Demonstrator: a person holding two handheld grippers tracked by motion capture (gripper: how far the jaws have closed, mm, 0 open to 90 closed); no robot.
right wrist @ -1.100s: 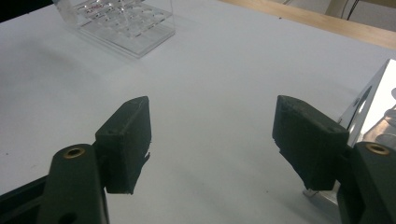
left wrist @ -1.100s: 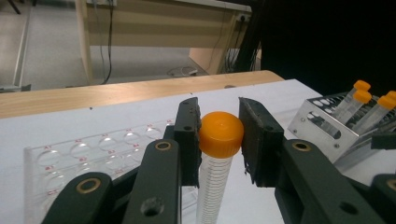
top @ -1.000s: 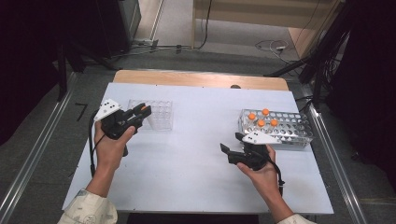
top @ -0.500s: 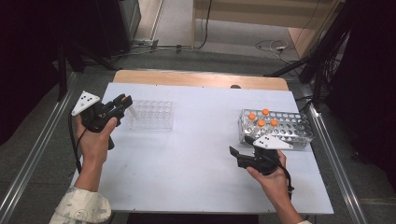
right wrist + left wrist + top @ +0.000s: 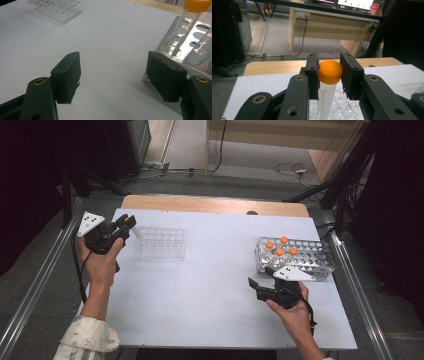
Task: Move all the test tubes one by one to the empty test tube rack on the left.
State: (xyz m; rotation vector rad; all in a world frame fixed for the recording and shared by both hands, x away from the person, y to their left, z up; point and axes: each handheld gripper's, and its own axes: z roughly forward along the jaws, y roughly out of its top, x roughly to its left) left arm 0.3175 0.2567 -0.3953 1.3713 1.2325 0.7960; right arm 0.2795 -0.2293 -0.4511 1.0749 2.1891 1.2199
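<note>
A clear tube with an orange cap (image 5: 330, 72) stands upright between the jaws of my left gripper (image 5: 329, 62), which is shut on it just under the cap. In the high view this left gripper (image 5: 122, 225) hovers at the table's left edge, and the tube (image 5: 135, 231) slants down toward the clear plastic rack (image 5: 161, 242). My right gripper (image 5: 257, 287) rests low at the front right with its jaws wide apart and nothing in them. From the right gripper view, that gripper (image 5: 115, 72) sits just left of the metal rack (image 5: 190, 37).
The metal rack (image 5: 310, 257) at the right holds several orange-capped tubes (image 5: 280, 245). A white sheet (image 5: 215, 285) covers the table, and a wooden strip (image 5: 215, 205) runs along its far edge. Metal rails flank both sides.
My left gripper has carried the tube leftward, from beside the clear rack out to the table's left edge. The right hand has drifted slightly toward the near side.
</note>
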